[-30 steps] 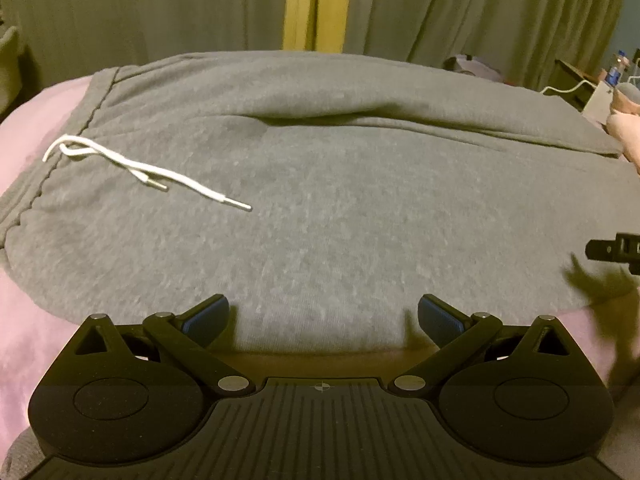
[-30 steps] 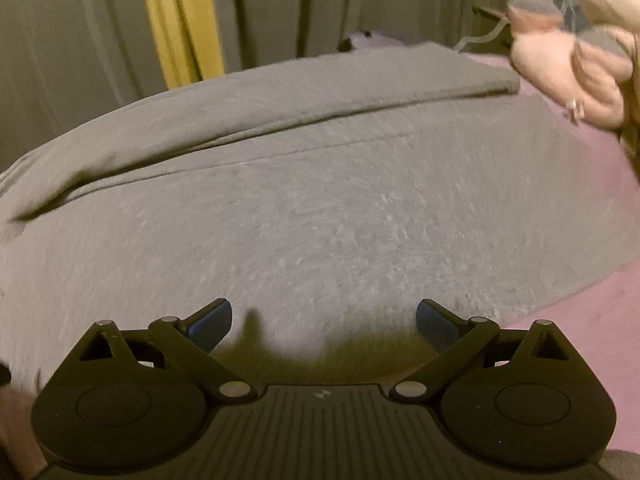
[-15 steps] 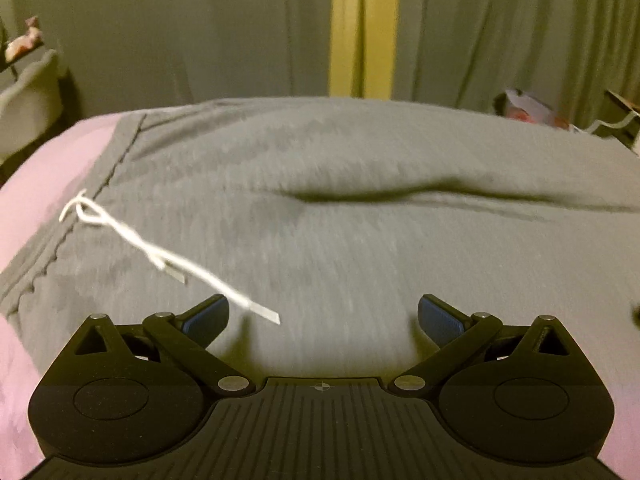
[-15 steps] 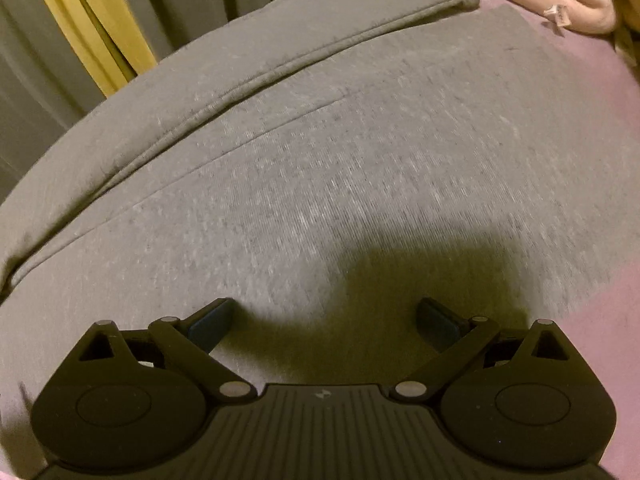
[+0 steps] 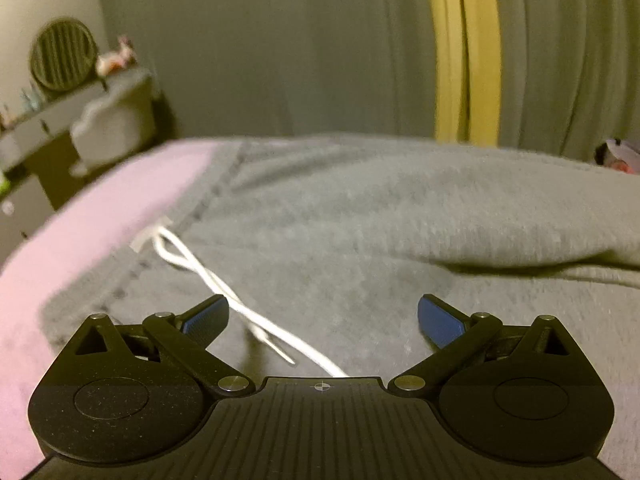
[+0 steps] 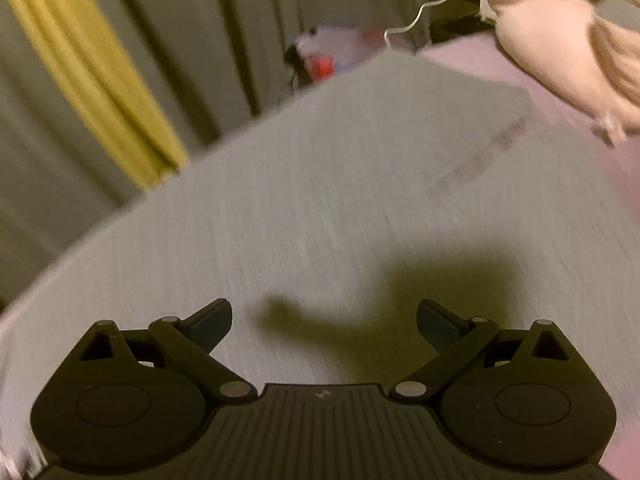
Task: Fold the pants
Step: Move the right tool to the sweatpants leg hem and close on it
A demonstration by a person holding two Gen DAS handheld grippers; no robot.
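Observation:
Grey sweatpants [image 5: 380,220] lie spread on a pink bed sheet [image 5: 100,216], folded lengthwise with a crease running right. The waistband is at the left, and a white drawstring [image 5: 208,276] trails from it between my left fingers. My left gripper [image 5: 323,316] is open and empty, low over the waist area. In the right wrist view the pants [image 6: 320,200] fill the middle, with the leg cuffs at the far right. My right gripper [image 6: 324,320] is open and empty just above the cloth, casting a shadow on it.
Grey curtains with a yellow strip [image 5: 464,52] hang behind the bed. A shelf with a round fan [image 5: 62,60] stands at the left. A pink plush toy [image 6: 568,44] lies on the sheet [image 6: 600,184] beyond the cuffs. A white cable [image 6: 424,12] hangs behind.
My left gripper has moved left and forward, so the drawstring now lies between its fingers. My right gripper has moved toward the cuff end. Both stayed open.

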